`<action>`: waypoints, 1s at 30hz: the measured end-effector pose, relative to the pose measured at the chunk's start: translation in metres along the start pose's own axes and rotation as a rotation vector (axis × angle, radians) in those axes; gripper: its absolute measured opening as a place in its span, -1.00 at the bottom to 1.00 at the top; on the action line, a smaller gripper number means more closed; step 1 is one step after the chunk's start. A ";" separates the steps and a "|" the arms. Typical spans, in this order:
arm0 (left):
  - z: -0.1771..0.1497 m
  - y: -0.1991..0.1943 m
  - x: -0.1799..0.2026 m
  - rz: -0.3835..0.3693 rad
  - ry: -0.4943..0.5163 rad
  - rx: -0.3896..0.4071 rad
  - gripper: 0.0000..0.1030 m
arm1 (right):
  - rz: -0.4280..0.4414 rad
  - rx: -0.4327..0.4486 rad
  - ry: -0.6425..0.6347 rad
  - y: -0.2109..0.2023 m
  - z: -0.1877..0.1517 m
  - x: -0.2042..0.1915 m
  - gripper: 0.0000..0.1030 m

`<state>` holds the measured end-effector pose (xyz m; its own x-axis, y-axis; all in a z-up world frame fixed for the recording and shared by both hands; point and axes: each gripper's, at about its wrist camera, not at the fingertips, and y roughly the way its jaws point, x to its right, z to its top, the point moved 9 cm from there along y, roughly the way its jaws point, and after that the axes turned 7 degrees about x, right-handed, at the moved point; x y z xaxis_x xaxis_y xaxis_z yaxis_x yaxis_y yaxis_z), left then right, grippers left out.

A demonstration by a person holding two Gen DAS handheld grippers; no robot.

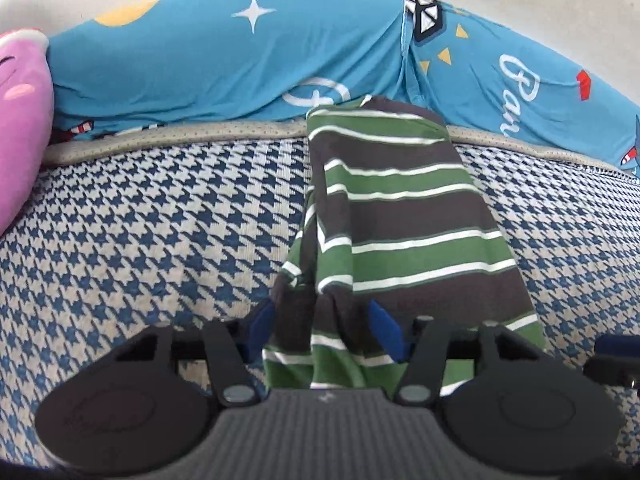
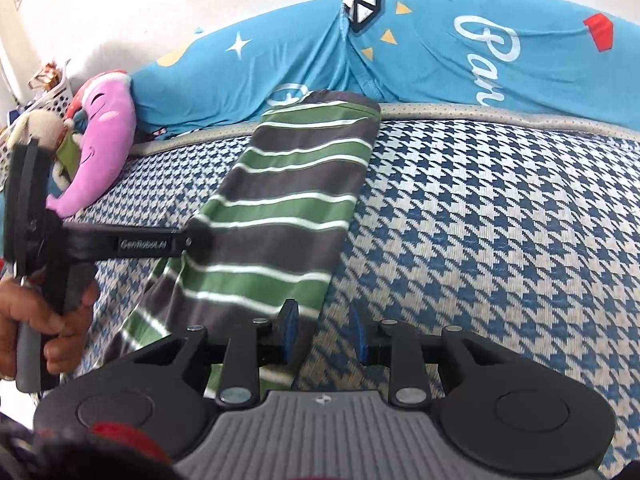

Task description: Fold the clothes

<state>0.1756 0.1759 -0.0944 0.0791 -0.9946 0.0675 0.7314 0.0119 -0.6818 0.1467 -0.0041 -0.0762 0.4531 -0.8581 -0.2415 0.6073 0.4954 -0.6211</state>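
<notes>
Your striped garment (image 1: 404, 216), soft knit in green, grey and white bands, lies as a long narrow fold across the houndstooth mattress (image 1: 160, 232), its far end at the blue printed bedding (image 1: 208, 64). Your left gripper (image 1: 326, 326) brackets its bunched near edge, seemingly pinching it. Your right gripper (image 2: 322, 330), partly open, holds nothing; woven mattress lies clear to its right.

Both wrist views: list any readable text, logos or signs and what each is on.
"GenRobot.AI": white lettering on the black finger of the left gripper, right wrist view.
"Par": white script on the blue bedding, cut off by the mattress edge; the rest is hidden.
Partial white script lower on the same bedding, behind the striped garment: not readable.
Small white mark on the right gripper's grey housing: a logo, no letters.
</notes>
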 end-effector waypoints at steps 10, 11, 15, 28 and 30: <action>0.000 0.010 0.002 -0.022 -0.017 -0.012 -0.55 | -0.048 0.033 0.040 0.011 0.012 0.011 -0.46; 0.001 0.009 0.003 -0.024 -0.014 -0.007 -0.64 | -0.051 0.034 0.044 0.012 0.012 0.011 -0.46; 0.003 0.006 0.010 -0.006 0.038 0.022 -0.76 | -0.054 0.042 0.062 0.015 0.014 0.011 -0.46; -0.002 0.009 -0.012 0.050 -0.075 -0.003 -0.62 | -0.031 0.027 0.072 0.028 0.017 0.009 -0.46; 0.001 0.007 -0.014 0.048 -0.103 -0.004 -0.55 | -0.018 0.026 0.070 0.031 0.018 0.009 -0.46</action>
<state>0.1801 0.1901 -0.0991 0.1827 -0.9771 0.1090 0.7223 0.0582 -0.6891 0.1811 0.0055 -0.0841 0.3958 -0.8736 -0.2831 0.6318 0.4828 -0.6064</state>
